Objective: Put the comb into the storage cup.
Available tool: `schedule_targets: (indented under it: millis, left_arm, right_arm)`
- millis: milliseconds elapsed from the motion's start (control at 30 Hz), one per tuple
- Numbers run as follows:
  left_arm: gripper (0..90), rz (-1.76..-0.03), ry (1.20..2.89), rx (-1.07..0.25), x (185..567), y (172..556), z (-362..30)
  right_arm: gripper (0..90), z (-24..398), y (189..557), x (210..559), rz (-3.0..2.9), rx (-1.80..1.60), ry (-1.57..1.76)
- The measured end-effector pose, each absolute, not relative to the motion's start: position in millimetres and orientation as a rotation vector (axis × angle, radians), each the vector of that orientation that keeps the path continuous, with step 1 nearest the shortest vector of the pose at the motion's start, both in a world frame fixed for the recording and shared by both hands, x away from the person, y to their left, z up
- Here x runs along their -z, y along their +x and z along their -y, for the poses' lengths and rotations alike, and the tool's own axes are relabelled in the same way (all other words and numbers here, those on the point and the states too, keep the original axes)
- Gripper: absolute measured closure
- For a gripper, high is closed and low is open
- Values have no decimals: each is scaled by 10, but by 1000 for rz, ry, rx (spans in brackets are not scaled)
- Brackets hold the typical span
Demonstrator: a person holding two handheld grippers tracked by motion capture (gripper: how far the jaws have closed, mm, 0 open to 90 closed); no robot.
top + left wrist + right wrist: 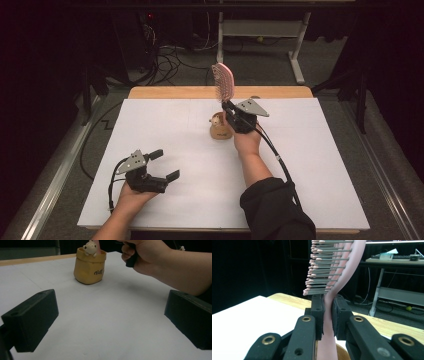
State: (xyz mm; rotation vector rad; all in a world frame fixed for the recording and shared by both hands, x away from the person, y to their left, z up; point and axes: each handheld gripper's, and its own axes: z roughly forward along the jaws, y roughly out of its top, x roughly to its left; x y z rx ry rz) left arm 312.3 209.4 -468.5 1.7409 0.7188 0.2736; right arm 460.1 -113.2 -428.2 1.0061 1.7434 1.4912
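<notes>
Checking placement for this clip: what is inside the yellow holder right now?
Inside the yellow holder, a small cream animal figure peeks over the rim; the pink hairbrush handle, clamped by the right gripper, rises behind it. Its lower end is hidden.

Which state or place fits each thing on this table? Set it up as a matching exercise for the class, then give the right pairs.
Things:
1. pink hairbrush
2. tan holder
3. left claw
4. right claw

States:
a. open over the bare white table
b. stands on the table with a small animal figure at its rim
c. held upright, bristles up
d. shut on a pink handle

Pairs: 1-c, 2-b, 3-a, 4-d
</notes>
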Motion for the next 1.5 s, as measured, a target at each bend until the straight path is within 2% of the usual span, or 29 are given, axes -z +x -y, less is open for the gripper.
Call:
schedule_targets:
  millis: [1500]
  left_arm:
    - [0, -712, 1743, -271, 4682, 3122, -2091]
  right_arm:
    - [816, 1135, 4556, 4592, -1739, -1512, 1117]
